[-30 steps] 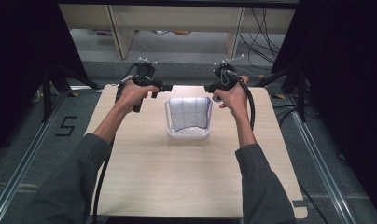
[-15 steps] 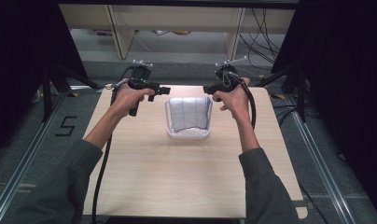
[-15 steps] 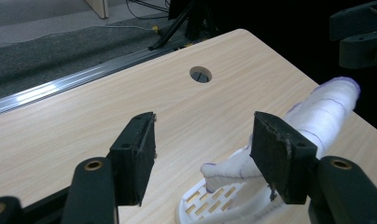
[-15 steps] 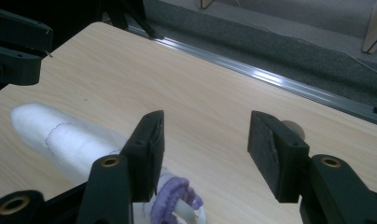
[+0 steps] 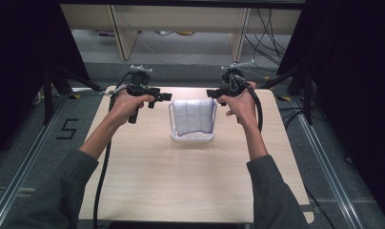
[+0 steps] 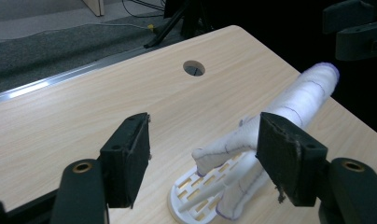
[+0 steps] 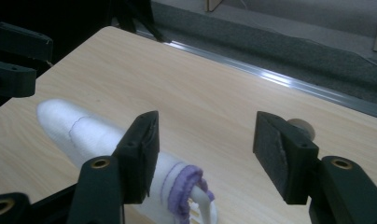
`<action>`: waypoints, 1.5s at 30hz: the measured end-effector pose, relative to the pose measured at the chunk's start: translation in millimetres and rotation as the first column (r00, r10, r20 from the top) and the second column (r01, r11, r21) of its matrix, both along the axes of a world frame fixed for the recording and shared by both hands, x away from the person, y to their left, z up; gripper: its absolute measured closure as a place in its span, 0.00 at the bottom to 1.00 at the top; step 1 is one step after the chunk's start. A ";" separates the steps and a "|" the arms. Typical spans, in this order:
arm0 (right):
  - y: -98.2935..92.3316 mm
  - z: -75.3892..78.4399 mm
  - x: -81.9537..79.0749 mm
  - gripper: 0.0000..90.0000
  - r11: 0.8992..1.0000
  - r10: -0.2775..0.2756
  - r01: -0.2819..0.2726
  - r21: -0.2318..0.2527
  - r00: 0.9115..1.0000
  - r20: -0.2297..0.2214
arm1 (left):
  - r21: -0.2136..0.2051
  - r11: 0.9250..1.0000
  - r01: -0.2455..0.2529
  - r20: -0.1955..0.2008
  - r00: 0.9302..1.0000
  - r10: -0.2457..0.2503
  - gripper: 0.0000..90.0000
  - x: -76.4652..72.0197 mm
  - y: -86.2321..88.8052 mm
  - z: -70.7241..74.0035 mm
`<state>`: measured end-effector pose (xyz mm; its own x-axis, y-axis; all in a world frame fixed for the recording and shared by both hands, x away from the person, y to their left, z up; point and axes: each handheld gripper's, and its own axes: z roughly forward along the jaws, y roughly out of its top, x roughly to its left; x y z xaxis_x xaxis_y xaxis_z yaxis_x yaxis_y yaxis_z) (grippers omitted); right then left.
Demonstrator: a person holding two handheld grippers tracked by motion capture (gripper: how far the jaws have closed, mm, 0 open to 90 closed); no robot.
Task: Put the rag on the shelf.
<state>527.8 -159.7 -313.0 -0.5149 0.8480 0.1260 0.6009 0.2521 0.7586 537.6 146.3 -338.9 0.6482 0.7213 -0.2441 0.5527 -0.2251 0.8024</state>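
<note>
A white cloth with purple stitching lies draped over a white slotted rack at the far middle of the counter. The left gripper and right gripper flank it, jaws spread, just been opening, pinching nothing.

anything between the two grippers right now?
Yes: in the high view the white cloth, draped over a white slotted rack, sits between the left gripper and the right gripper. Both have just been opening, with nothing between the jaws.
</note>
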 end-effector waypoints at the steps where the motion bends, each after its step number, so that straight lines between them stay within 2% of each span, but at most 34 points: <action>1: 0.1 -1.0 -3.6 0.43 1.000 0.009 -0.009 0.019 1.000 -0.001 | -0.009 1.000 0.012 0.000 1.000 -0.012 0.36 -3.7 0.4 0.2; 6: -1.6 -2.6 -12.7 0.39 0.999 0.019 -0.019 0.047 1.000 -0.003 | -0.013 1.000 0.022 0.009 1.000 -0.022 0.31 -11.8 0.1 1.6; 9: -1.7 -2.2 -15.8 0.39 0.998 0.032 -0.033 0.055 0.999 0.016 | -0.006 1.000 0.017 0.015 1.000 -0.017 0.30 -18.8 -1.5 1.1; 13: -0.6 -0.9 -22.4 0.38 0.997 0.050 -0.052 0.053 0.998 0.040 | -0.004 1.000 0.029 0.020 0.999 -0.029 0.28 -28.1 -3.7 -0.5; 15: 0.4 0.7 -28.7 0.37 0.998 0.039 -0.040 0.055 0.999 0.013 | -0.005 0.999 0.036 0.021 0.999 -0.035 0.28 -33.9 -4.9 -1.9; 18: -0.8 -0.3 -29.4 0.37 0.997 0.055 -0.057 0.054 0.998 0.042 | -0.013 0.999 0.041 0.015 0.999 -0.041 0.27 -37.8 -4.1 -2.2; 19: -0.6 0.2 -32.3 0.37 0.997 0.045 -0.046 0.057 0.999 0.026 | -0.014 0.999 0.041 0.020 0.999 -0.041 0.27 -39.3 -3.4 -2.6; 20: -1.4 -1.4 -32.5 0.37 0.996 0.060 -0.062 0.062 0.998 0.034 | -0.007 0.999 0.044 0.013 0.999 -0.044 0.27 -41.1 -2.2 -3.7; 23: -2.5 -2.6 -35.0 0.37 0.996 0.056 -0.058 0.064 0.998 0.042 | -0.008 0.999 0.041 0.015 0.999 -0.041 0.27 -42.8 -0.4 -5.0; 26: -3.4 -3.9 -36.8 0.37 0.997 0.056 -0.058 0.056 0.998 0.043 | -0.020 0.998 0.051 0.015 0.999 -0.051 0.27 -47.5 0.8 -7.3; 27: -4.0 -4.8 -36.8 0.37 0.996 0.065 -0.068 0.052 0.996 0.059 | -0.020 0.998 0.051 0.015 0.999 -0.051 0.27 -47.5 0.8 -7.3; 33: -4.9 -8.7 -42.2 0.37 0.996 0.060 -0.063 0.059 0.997 0.051 | -0.037 0.997 0.062 0.014 0.998 -0.062 0.27 -56.7 2.5 -12.5; 34: -6.5 -10.1 -43.6 0.37 0.996 0.069 -0.072 0.047 0.996 0.058 | -0.039 0.997 0.062 0.015 0.998 -0.062 0.27 -57.7 2.5 -13.2; 38: -8.1 -12.9 -46.4 0.37 0.995 0.066 -0.070 0.071 0.996 0.055 | -0.048 0.997 0.064 0.019 0.998 -0.063 0.27 -63.5 3.3 -15.8; 40: -9.6 -13.8 -49.2 0.37 0.997 0.061 -0.064 0.053 0.996 0.059 | -0.050 0.997 0.064 0.021 0.998 -0.063 0.27 -66.5 3.8 -16.4; 42: -10.4 -15.7 -51.0 0.37 0.995 0.064 -0.068 0.067 0.996 0.058 | -0.050 0.996 0.068 0.026 0.997 -0.067 0.27 -69.8 3.8 -18.2; 45: -11.5 -17.7 -57.7 0.37 0.995 0.073 -0.077 0.065 0.995 0.066 | -0.059 0.995 0.076 0.033 0.997 -0.074 0.26 -75.3 3.6 -21.9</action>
<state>470.1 -171.1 -330.7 -0.5856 0.7973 0.1463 0.5323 0.2420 0.8112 462.2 149.9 -360.9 0.7080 0.6547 -0.2648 0.5108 -0.2158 0.8322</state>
